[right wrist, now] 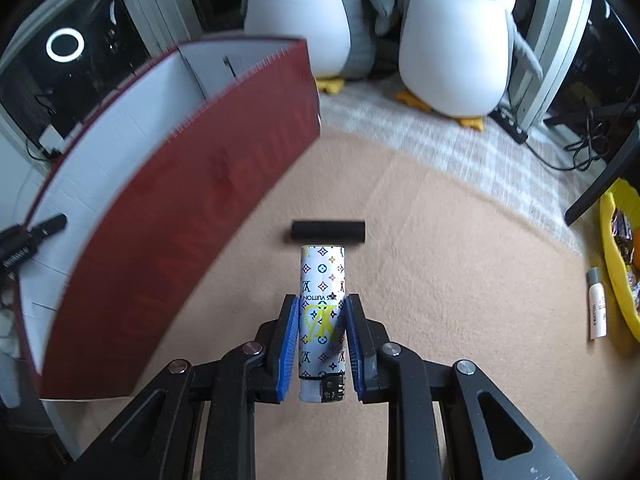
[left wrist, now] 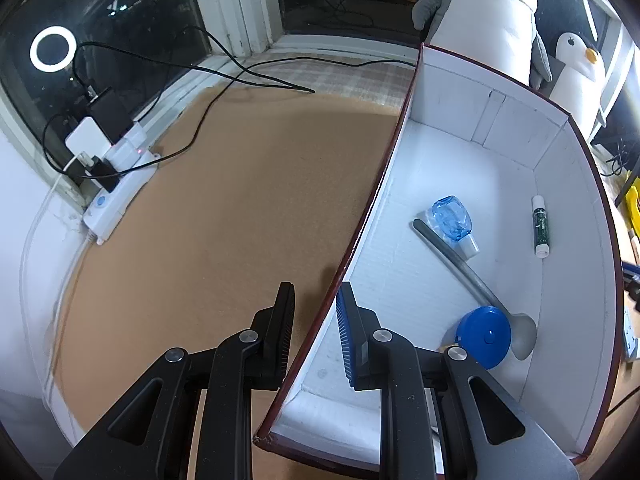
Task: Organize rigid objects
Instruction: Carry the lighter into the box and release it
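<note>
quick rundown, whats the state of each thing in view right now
box: open, no lid, wall clamped by left tongs
patterned lighter: gripped in right tongs
black cylinder: lying loose on the mat
spoon: lying in box
blue round case: in box, closed
blue bottle: lying in box
green tube: lying in box, capped

The box is dark red outside and white inside. In it lie a clear blue bottle with a white cap, a grey spoon, a round blue tape measure and a green tube with white ends. The lighter is white, patterned with small multicoloured monogram flowers and a yellow logo. Beyond it lies a black cylinder on the tan mat. The plush penguins are white and grey with yellow feet. The bin is yellow. The power strip is white, its cables black.
</note>
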Demonstrator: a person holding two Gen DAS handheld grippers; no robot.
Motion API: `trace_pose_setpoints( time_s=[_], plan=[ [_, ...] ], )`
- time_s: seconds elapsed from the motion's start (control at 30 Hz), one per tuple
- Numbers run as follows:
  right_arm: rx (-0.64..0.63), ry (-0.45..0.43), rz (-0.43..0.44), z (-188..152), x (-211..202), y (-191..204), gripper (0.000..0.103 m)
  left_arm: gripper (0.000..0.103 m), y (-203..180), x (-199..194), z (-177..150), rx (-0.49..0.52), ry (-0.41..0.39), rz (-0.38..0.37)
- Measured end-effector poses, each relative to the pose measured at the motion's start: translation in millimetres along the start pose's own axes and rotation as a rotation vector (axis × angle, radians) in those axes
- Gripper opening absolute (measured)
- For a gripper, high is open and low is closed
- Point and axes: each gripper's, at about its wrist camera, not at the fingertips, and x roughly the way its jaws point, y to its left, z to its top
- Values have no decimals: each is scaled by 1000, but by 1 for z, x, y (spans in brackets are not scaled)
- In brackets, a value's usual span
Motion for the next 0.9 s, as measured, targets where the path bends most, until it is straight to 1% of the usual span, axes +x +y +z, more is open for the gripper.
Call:
trace_pose_setpoints(
  time_s=[0.17,0.27,0.4,0.73,0.9],
  plan=[
    [-7,-64,35,13,-25,19,21,20,3,-3,-3,-11,-7,-18],
    [-24,-84,59,15,-38,35,21,20,6,-4,-5,-21,-10,-30],
    [-59,-97,89,18,-46,62,21,20,9,-6,-7,-27,-16,-42],
    [-112,-105,156,25,-48,124,21,17,13,-11,-11,-44,-36,-72],
    [-140,-94,168,28,-40,155,21,16,16,-12,-12,-48,-41,-91]
  ],
)
